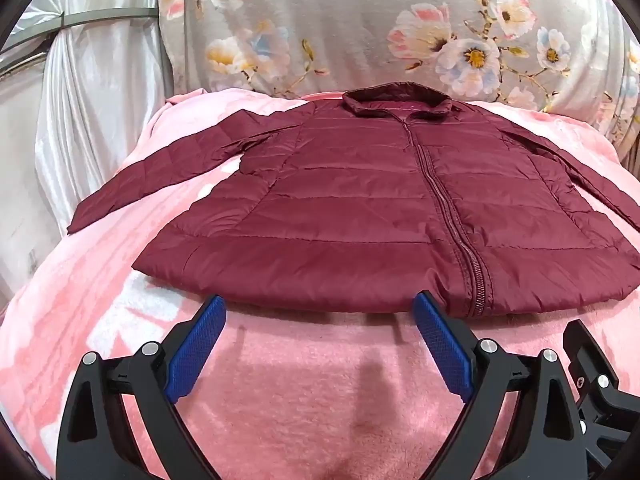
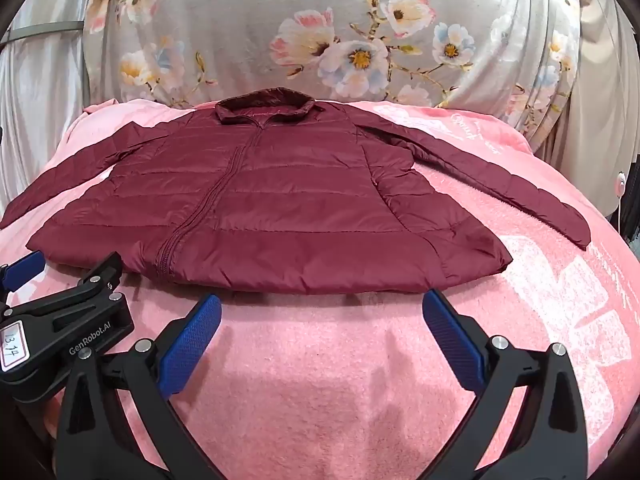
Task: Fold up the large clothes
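A dark red quilted jacket (image 1: 360,208) (image 2: 260,208) lies flat on a pink blanket (image 1: 312,384) (image 2: 320,372), zipped up, collar at the far end, both sleeves spread out to the sides. My left gripper (image 1: 320,304) stands open just short of the jacket's near hem, left of the zipper, with nothing between its blue pads. My right gripper (image 2: 322,304) is open too, just before the hem on the right of the zipper, and holds nothing. In the right wrist view the left gripper (image 2: 60,312) shows at the left edge, beside the hem.
A grey floral cloth (image 1: 360,28) (image 2: 320,32) rises behind the blanket. Pale shiny curtains (image 1: 92,92) hang at the far left. The blanket drops away at its left and right edges; a white cable (image 2: 620,188) hangs at the right.
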{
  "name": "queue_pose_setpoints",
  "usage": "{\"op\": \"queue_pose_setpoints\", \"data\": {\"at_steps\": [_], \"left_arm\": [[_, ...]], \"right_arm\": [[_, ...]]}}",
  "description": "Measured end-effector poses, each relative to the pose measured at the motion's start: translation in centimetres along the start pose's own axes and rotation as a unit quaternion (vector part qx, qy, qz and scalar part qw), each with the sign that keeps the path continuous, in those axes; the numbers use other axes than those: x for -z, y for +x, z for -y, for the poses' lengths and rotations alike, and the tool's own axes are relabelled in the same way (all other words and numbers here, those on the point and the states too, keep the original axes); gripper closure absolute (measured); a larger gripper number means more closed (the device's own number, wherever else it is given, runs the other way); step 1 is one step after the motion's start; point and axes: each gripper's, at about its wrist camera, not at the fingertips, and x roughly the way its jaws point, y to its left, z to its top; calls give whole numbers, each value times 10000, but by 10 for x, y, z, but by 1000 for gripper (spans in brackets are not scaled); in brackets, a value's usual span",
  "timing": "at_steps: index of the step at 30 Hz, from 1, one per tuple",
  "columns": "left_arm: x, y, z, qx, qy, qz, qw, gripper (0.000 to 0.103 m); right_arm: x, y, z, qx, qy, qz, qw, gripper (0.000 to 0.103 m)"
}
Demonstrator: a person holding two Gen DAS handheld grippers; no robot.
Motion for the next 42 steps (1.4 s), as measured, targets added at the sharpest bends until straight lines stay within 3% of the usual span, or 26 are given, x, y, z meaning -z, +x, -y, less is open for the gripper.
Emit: {"op": "queue_pose_setpoints", "data": {"at_steps": [42], "left_arm": [[7,1,6,53,97,-101,9999,11]], "right_arm": [[5,3,1,26,14,-124,9999,5]]}}
